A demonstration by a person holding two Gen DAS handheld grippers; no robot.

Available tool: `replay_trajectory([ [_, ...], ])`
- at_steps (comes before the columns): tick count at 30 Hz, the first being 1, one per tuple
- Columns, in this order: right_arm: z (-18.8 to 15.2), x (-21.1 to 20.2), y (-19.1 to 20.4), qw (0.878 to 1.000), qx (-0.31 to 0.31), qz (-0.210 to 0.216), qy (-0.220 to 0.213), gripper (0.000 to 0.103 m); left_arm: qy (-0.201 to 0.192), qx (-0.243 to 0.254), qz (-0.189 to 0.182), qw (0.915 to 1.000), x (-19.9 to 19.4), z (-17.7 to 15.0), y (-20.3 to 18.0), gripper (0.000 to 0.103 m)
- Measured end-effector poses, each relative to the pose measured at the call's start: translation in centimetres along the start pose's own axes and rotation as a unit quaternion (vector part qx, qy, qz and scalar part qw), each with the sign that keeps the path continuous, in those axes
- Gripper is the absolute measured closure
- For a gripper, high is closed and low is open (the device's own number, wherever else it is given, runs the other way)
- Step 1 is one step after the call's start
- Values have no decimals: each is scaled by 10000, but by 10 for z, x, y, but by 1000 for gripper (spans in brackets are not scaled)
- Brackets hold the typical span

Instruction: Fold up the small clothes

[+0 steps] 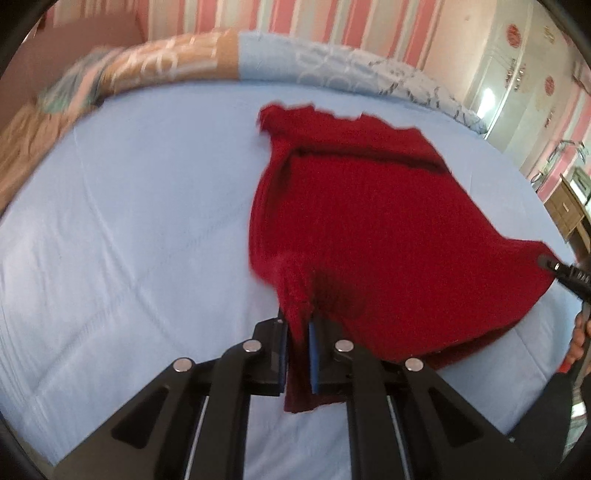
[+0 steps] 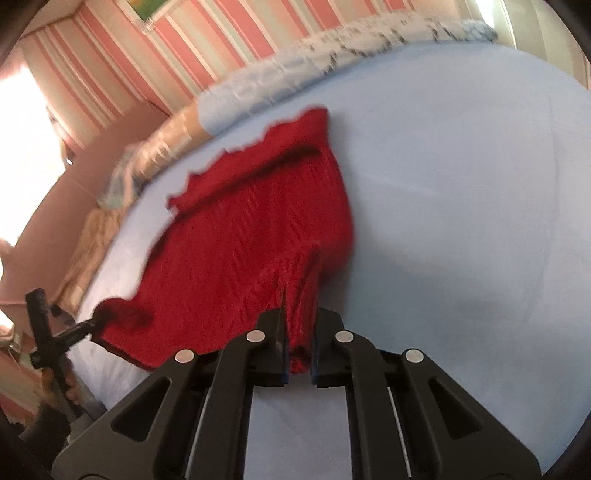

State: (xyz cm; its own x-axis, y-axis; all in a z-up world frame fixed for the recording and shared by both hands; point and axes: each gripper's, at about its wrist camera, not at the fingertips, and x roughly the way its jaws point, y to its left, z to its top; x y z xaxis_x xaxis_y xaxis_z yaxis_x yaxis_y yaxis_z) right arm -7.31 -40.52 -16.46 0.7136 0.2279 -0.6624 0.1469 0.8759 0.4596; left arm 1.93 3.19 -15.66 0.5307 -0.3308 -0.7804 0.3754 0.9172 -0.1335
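Both claws pinch the red knit garment on the bed

The left claw (image 1: 297,332) and right claw (image 2: 299,343) each clamp a near corner of the red knit garment (image 1: 369,221), lifting that edge off the blue sheet (image 1: 129,221); its far edge lies toward the patterned pillows (image 1: 177,62).

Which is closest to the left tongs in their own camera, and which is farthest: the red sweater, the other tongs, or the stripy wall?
1. Red sweater: pinched between the left tongs.
2. Right tongs: far right, holding the sweater's other corner.
3. Striped wall: top, beyond the bed.
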Motion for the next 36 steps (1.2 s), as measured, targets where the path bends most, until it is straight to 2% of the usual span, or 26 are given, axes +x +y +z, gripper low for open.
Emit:
replay_trajectory([
  [6,65,21,21,9982,-410,46,-443,95,-627,537,668,9943,17,66,-14,94],
  [15,150,81,29,9924,-652,-51,-1045,95,-1242,380,1458,9808,68,150,0,94],
  [18,171,102,37,9876,-927,-284,-1231,95,-1423,249,1735,9742,90,179,3,94],
  [22,189,132,50,9797,-1295,-634,-1393,95,-1574,266,1951,9677,119,202,0,94],
  [24,197,148,46,9804,-1288,-677,-1327,95,-1514,196,1920,9695,136,213,6,94],
  [29,229,183,24,9886,-776,-644,-1122,95,-1251,-92,1710,9772,179,245,32,94],
  [33,244,229,2,9939,-496,-820,-553,95,-764,-392,1498,9850,227,263,54,94],
  [36,243,251,-9,9939,-434,-973,-278,95,-495,-231,1555,9863,253,266,56,94],
])
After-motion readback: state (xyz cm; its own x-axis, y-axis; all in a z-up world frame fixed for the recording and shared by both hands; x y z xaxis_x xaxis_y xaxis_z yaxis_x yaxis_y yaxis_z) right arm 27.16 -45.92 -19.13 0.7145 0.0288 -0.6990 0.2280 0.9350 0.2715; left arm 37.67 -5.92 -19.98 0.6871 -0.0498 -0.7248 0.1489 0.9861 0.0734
